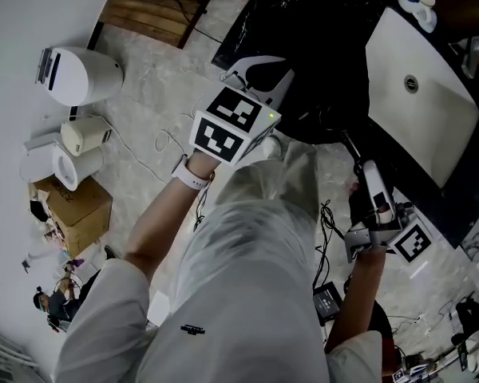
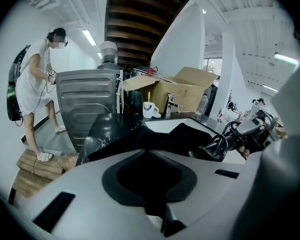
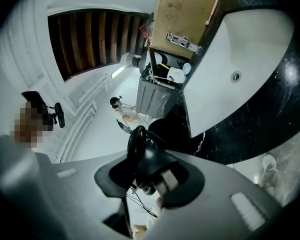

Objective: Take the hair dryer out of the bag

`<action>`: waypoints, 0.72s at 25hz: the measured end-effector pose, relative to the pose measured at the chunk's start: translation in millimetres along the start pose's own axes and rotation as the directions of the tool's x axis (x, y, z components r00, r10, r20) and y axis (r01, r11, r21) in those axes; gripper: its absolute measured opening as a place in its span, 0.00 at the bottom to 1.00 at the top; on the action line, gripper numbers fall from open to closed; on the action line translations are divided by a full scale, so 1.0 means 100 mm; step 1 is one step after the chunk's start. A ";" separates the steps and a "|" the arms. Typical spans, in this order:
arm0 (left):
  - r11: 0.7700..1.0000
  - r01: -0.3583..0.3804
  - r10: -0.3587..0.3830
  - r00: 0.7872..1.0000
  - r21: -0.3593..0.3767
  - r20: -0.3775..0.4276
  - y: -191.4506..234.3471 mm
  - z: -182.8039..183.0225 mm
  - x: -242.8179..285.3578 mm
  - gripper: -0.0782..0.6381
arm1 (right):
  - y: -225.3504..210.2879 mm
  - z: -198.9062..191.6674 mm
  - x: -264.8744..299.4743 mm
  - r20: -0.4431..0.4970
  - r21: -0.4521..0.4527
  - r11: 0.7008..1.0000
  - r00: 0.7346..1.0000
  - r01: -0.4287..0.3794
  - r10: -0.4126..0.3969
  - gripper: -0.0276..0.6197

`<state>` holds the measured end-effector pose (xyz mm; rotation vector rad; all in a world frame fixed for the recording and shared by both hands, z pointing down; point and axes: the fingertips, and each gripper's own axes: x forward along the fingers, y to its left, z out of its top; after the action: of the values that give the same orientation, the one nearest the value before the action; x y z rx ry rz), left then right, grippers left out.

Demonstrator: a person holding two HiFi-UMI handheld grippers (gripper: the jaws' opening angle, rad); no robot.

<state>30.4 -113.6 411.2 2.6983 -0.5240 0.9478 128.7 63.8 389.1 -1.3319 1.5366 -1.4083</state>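
- The left gripper (image 1: pixel 259 72) is pressed together on a fold of the soft black fabric bag (image 1: pixel 307 94). The bag lies slumped on the black white-veined marble bench (image 1: pixel 251 18), beside the white rectangular sink (image 1: pixel 419 110). This grip probably pins the bag down so it does not trail after its contents.
- The right gripper (image 3: pixel 152 180) is clamped on the black plastic hair dryer (image 3: pixel 149 160), whose dark cord curls in a loop just above the jaws.
- In the left gripper view, the hair dryer (image 2: pixel 231 140) hangs clear of the bag (image 2: pixel 177 136), off to the right. It looks fully out, held low beside the bench edge, so I judge the task nearly done.
- No writing can be read. The cubes on both grippers carry only black-and-white square markers. The brown cardboard box (image 2: pixel 182 91) at the back of the bench shows no legible print, and no brand is visible on the hair dryer.
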 end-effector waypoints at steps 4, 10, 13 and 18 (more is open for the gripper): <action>0.997 0.075 -0.074 0.997 -0.011 0.016 0.01 -0.01 0.05 0.14 | 0.04 -0.06 -0.06 -0.043 0.041 0.999 0.998 -0.036 0.038 0.25; 0.969 0.243 -0.241 0.970 -0.048 0.044 -0.04 -0.02 0.12 0.14 | 0.07 -0.10 -0.10 -0.095 0.098 0.993 0.992 -0.073 0.082 0.25; 0.916 0.386 -0.371 0.919 -0.111 0.136 -0.07 -0.01 0.11 0.14 | 0.06 -0.10 -0.12 -0.086 0.178 0.979 0.989 -0.102 0.119 0.25; 0.907 0.413 -0.393 0.902 -0.086 0.180 -0.06 -0.02 0.05 0.14 | 0.04 -0.11 -0.08 -0.067 0.283 0.951 0.986 -0.128 0.153 0.25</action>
<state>35.9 -108.9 415.3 2.6306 -0.0343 0.5703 119.6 74.4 385.9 -0.9847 1.3975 -1.5429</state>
